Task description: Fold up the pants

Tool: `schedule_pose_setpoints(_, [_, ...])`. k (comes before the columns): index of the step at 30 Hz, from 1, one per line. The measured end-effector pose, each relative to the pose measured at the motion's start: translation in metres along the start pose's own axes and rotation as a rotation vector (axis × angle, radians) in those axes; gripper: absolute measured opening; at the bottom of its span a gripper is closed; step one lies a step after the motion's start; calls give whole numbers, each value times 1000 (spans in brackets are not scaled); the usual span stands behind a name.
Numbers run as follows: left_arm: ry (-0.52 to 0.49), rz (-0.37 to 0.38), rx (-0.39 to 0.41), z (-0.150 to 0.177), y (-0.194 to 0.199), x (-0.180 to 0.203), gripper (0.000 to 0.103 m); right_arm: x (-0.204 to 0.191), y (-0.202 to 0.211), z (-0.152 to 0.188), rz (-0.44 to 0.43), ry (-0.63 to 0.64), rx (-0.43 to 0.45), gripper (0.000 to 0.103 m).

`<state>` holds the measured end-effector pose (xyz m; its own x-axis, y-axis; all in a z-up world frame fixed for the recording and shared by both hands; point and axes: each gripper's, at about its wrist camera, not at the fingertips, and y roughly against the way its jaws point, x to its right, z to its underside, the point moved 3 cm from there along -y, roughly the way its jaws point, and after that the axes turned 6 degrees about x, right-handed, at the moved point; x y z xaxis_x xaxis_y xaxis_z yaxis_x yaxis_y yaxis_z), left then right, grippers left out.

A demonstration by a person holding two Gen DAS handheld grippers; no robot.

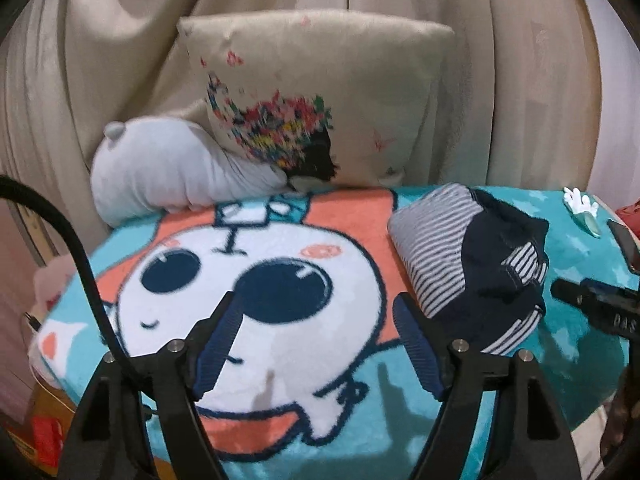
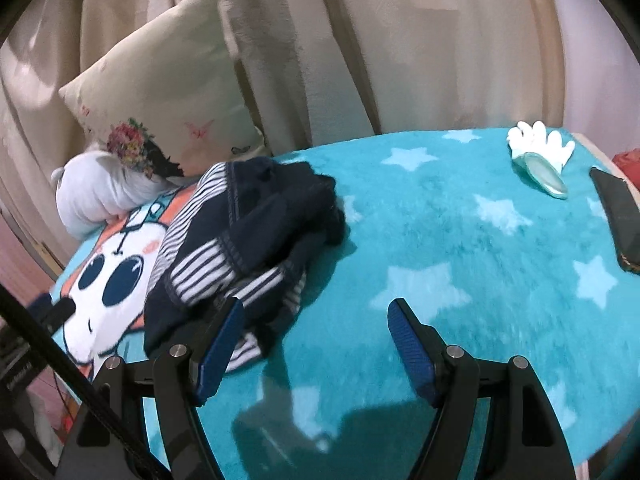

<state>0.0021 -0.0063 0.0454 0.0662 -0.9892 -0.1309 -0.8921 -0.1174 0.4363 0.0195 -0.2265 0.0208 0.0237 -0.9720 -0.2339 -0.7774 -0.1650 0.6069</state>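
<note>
Pants: lay bunched on the blue blanket.
Left claw: spread wide, nothing inside, pants just to its right.
Right claw: spread wide, nothing inside, pants by its left finger.

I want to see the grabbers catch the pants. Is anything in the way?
Nothing visible blocks them. The pants lie bunched on the blanket, just past the open right gripper. The glove and phone lie far off to the side.
</note>
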Motion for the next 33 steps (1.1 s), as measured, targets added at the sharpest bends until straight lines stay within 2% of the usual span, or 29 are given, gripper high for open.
schedule_pose_setpoints(4, [-8,-51,75,-7,17,-2,88,-16,7,9,5,41,13,78])
schedule_pose_setpoints(6, [4,-56,94,-9,24,-5,93,-22,8,12,7,55,15,78])
schedule_pose_setpoints(8, [28,-34,91,-10,27,-8,95,-28,9,15,10,67,10,78])
schedule_pose_setpoints(12, [77,-3,36,-4,23,-11,95,-32,11,18,37,81,11,79])
schedule_pose_setpoints(17, [64,-31,-8,4,15,-8,95,-32,14,22,66,84,8,79])
schedule_pose_setpoints(33, [51,96,-110,19,0,12,95,-38,4,33,145,143,-30,79])
